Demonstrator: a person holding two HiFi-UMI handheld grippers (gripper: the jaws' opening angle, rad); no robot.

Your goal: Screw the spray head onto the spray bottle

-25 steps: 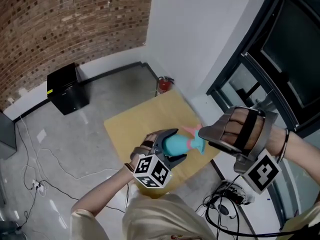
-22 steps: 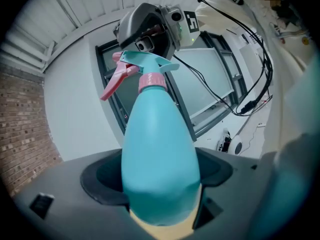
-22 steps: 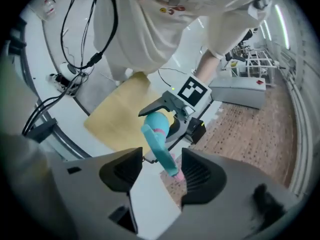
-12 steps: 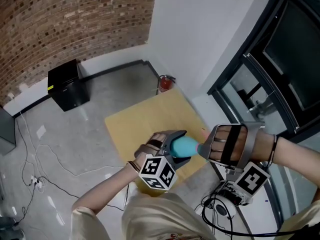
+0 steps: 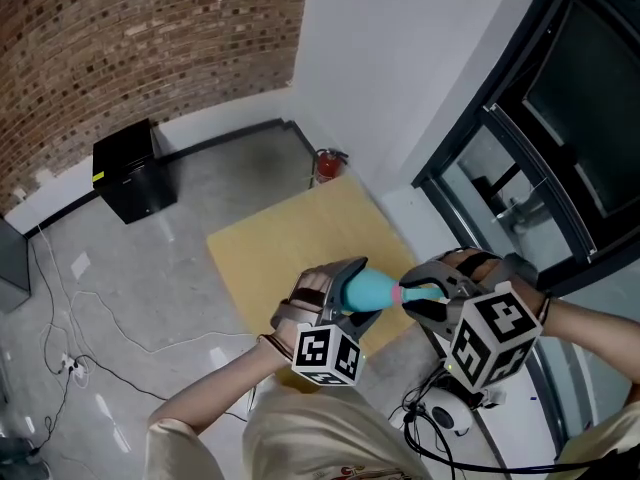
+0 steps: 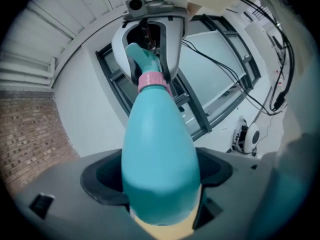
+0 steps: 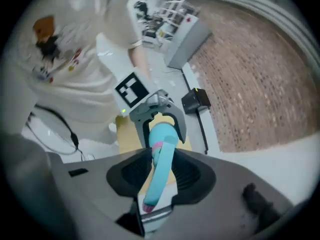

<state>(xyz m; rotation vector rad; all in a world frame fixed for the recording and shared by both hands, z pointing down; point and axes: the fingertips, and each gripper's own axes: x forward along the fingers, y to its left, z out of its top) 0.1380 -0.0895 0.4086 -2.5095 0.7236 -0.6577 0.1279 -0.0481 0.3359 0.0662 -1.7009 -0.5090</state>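
head view: the left gripper (image 5: 350,290) is clenched on the teal spray bottle (image 5: 372,289), held in the air above the near edge of a yellow table (image 5: 280,243); its jaws cover the bottle's base. the right gripper (image 5: 428,299), whose jaws have just been closing, grasps the spray head (image 5: 417,291) at the bottle's right end. its marker cube (image 5: 490,336) hides most of the hand behind it and shows only square patterns. the yellow label on the black box (image 5: 130,173) at far left is too small to read.

left gripper view: the bottle fills the centre, its body pressed between both pads and its base cut off below. a pink collar (image 6: 151,80) joins bottle and head; how far it is threaded cannot be told. the right gripper's frame covers the head's far end.

right gripper view: the head lies lengthwise between the jaws. the print on the person's white shirt (image 7: 60,49) is too blurred to read.
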